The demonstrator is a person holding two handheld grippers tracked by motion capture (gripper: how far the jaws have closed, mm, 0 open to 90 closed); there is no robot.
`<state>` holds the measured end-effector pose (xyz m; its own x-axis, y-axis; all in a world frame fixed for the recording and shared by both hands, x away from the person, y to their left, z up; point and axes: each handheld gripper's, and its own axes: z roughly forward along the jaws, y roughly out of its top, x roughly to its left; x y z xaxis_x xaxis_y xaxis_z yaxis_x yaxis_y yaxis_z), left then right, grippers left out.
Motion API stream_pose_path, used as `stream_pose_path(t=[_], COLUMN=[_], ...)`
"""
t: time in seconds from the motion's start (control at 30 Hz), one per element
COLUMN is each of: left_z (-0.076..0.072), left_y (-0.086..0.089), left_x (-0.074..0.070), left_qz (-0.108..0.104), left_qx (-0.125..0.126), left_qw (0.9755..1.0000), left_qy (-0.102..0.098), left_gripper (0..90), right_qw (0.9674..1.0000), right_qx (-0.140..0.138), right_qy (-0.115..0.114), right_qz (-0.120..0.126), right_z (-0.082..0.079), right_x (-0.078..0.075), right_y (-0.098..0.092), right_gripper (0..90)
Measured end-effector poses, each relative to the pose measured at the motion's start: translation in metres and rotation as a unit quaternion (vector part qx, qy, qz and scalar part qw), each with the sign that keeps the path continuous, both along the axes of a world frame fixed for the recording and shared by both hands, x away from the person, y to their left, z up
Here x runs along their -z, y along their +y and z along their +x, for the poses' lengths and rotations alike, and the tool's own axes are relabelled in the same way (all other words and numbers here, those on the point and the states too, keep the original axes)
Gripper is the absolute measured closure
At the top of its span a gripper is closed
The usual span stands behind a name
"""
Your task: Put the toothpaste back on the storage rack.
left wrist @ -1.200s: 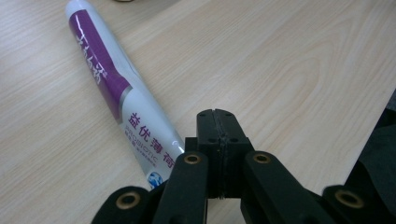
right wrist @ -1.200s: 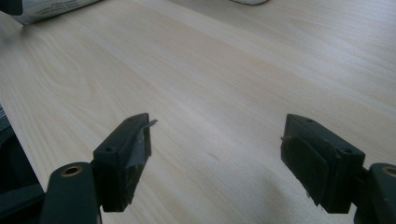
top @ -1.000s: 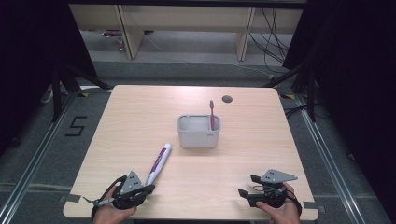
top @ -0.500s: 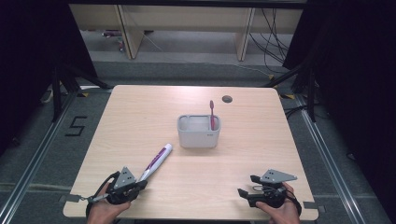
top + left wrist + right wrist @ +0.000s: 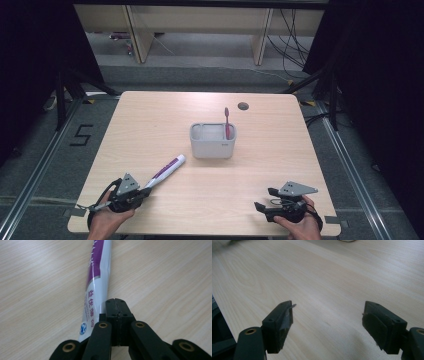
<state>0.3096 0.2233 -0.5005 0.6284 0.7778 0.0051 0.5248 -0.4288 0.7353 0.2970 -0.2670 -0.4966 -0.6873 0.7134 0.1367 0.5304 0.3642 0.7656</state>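
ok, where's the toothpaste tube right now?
High view: the toothpaste tube lies on the table front-left, slanting from the shut left gripper toward the grey holder.

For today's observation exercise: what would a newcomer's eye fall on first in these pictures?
Probably the white and purple toothpaste tube lying slantwise on the pale wooden table, its near end beside the shut left gripper. Next, the grey holder at the table's middle, with a red toothbrush standing in its right end. The right gripper rests open near the front right corner.

The toothpaste tube point(image 5: 96, 290) runs off the top edge, its near end hidden behind the closed fingers point(image 5: 117, 315).
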Motion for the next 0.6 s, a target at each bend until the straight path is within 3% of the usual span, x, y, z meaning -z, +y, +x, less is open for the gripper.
stream_pose_path(t=[0.13, 0.23, 0.3, 0.33, 0.37, 0.43, 0.53, 0.57, 0.6], left_z=[0.008, 0.014, 0.019, 0.020, 0.022, 0.026, 0.031, 0.032, 0.034], left_y=[0.004, 0.008, 0.009, 0.010, 0.011, 0.010, 0.011, 0.010, 0.010], left_x=[0.001, 0.000, 0.000, 0.001, -0.001, 0.000, -0.002, -0.002, -0.003], left_qz=[-0.004, 0.007, 0.005, 0.003, 0.014, 0.007, 0.015, 0.007, 0.010], left_qx=[-0.017, -0.021, -0.026, -0.027, -0.024, -0.033, -0.031, -0.038, -0.036], left_qw=[0.9998, 0.9997, 0.9996, 0.9996, 0.9996, 0.9994, 0.9994, 0.9992, 0.9993], left_qy=[0.000, 0.006, 0.004, 0.004, 0.007, 0.005, 0.006, 0.003, 0.004], left_gripper=[89.3, 89.3, 89.3, 89.3, 89.3, 89.3, 89.3, 89.3, 89.3], right_qw=[1.0000, 1.0000, 0.9998, 0.9999, 0.9998, 0.9997, 0.9998, 1.0000, 1.0000], right_qx=[0.000, 0.000, 0.003, 0.006, 0.006, 0.005, 0.007, 0.001, 0.001], right_qy=[0.001, 0.002, 0.016, 0.004, 0.014, 0.020, 0.016, 0.002, 0.002], right_qz=[-0.001, 0.003, 0.009, 0.008, 0.011, 0.014, 0.007, 0.001, 0.001], right_z=[0.000, 0.000, -0.001, 0.000, -0.001, -0.001, -0.001, 0.001, 0.001], right_x=[0.000, 0.001, 0.000, 0.001, 0.001, 0.001, 0.001, 0.001, 0.001], right_y=[0.000, 0.001, 0.001, 0.001, 0.001, 0.001, 0.001, 0.000, 0.000], right_gripper=[25.2, 25.3, 25.2, 25.2, 25.3, 25.2, 25.2, 25.3, 25.3])
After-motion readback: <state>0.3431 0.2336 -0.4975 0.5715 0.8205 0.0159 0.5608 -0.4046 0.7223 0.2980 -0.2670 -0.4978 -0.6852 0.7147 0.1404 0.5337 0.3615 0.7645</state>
